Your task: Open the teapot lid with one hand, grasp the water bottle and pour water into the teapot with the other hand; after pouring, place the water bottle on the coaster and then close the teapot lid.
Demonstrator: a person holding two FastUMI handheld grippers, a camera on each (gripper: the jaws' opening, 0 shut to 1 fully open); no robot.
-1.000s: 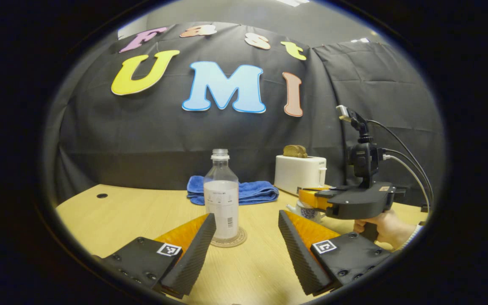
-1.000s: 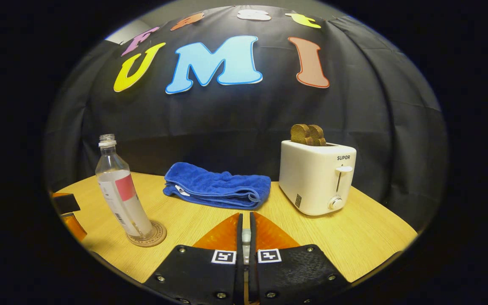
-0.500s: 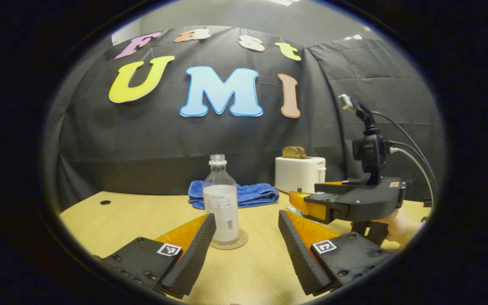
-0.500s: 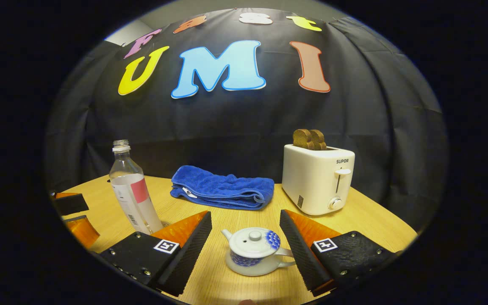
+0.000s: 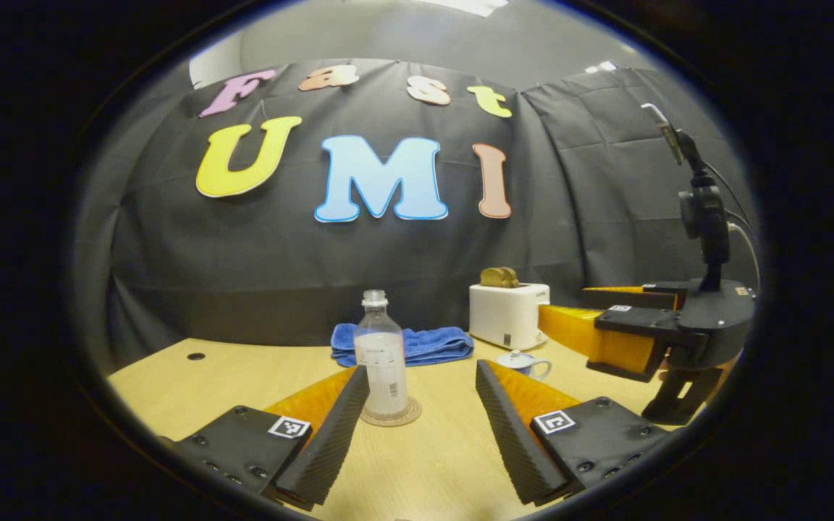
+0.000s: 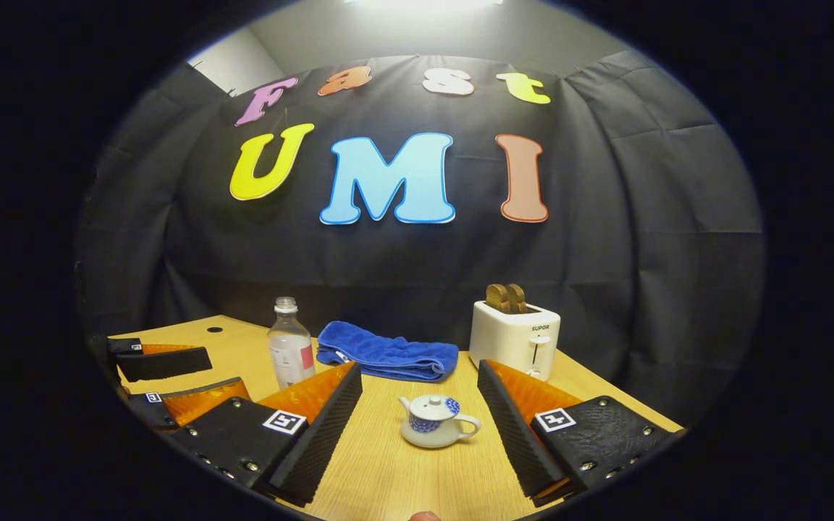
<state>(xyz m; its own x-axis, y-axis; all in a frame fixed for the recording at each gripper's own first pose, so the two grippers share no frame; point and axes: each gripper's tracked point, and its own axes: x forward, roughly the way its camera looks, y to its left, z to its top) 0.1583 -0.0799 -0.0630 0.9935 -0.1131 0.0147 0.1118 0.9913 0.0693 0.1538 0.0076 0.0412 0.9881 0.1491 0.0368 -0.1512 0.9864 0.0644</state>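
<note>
A clear water bottle (image 5: 381,354), uncapped, stands upright on a round coaster (image 5: 391,415) straight ahead of my open left gripper (image 5: 420,365), a short way beyond its fingertips. The small white teapot (image 6: 435,423) with a blue pattern sits on the table with its lid (image 6: 432,407) on, in front of my open right gripper (image 6: 419,364) and between the lines of its fingers. In the left gripper view the teapot (image 5: 525,363) shows farther right, with the right gripper (image 5: 565,307) hovering open beside it. The bottle (image 6: 290,354) and the left gripper (image 6: 221,370) appear at the left of the right gripper view.
A folded blue towel (image 6: 386,352) lies at the back of the wooden table (image 6: 395,470). A white toaster (image 6: 515,336) with bread slices stands to its right. A small hole (image 5: 196,356) marks the tabletop at the far left.
My right gripper went from shut to open and pulled back, leaving the teapot with its lid on. Both grippers have backed away, so bottle, teapot and toaster look smaller.
</note>
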